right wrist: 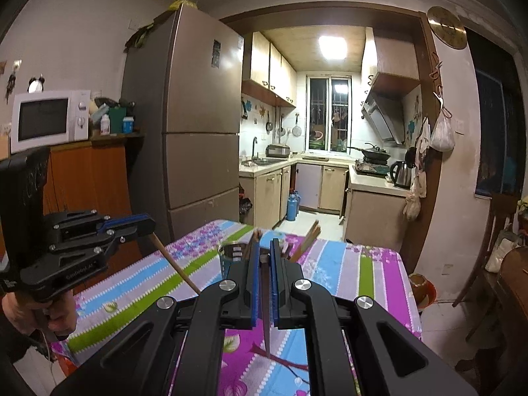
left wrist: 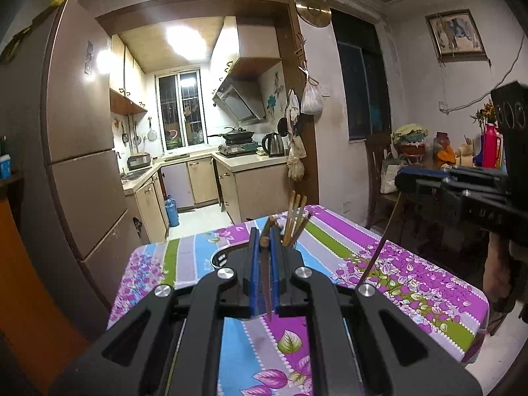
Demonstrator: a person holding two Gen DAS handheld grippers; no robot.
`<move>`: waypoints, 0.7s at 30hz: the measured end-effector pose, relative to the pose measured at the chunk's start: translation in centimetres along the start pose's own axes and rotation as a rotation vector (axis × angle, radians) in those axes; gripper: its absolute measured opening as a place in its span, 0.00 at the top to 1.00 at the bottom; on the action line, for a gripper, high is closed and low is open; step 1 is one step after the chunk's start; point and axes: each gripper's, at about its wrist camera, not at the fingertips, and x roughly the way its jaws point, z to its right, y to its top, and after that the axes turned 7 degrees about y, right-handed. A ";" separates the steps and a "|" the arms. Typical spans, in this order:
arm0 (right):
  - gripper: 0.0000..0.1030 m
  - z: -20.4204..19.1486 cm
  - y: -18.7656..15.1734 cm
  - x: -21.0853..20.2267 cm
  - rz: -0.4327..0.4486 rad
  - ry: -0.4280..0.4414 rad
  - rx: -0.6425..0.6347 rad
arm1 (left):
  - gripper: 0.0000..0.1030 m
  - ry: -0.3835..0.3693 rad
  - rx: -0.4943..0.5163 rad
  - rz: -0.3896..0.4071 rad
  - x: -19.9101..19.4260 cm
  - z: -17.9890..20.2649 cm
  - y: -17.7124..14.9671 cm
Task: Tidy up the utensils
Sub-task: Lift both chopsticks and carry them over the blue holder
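Left gripper (left wrist: 263, 236): blue pads clamped on a thin dark-brown stick (left wrist: 266, 283), probably a chopstick. The stick runs lengthwise down the gap, its tip pointing back toward the camera. The gripper is held level above the table (left wrist: 429, 297) and aimed at the kitchen doorway.

Right gripper (right wrist: 264, 246): same pose, with the pads pinched on a second thin dark stick (right wrist: 266, 300) lying along the gap.

Cross-views:
- The right wrist camera shows the left unit side-on at frame left. It is roughly horizontal, with the left hand (right wrist: 39, 313) wrapped round the grip below. Its stick slants down and away from the pads toward the cloth.
- The left wrist camera shows the right unit at frame right, also near level, with its stick hanging down at a slant.

Task items: a shiny metal utensil cup (right wrist: 231, 254) stands on the far part of the table, just ahead of both sets of fingertips. A bunch of wooden chopsticks (left wrist: 295, 221) stands in it, leaning.

Writing: there is small white lettering on the left unit's side plate in the right wrist view. It is too blurred to read reliably, though it seems to end in "AI". There are embossed letters on the right unit in the left wrist view, not legible.

The tablecloth is striped purple, blue and green with a leaf print.
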 end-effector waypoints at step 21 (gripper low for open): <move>0.93 3.7 16.6 2.2 0.130 0.014 0.001 | 0.95 0.063 -0.021 0.054 2.7 -3.8 11.0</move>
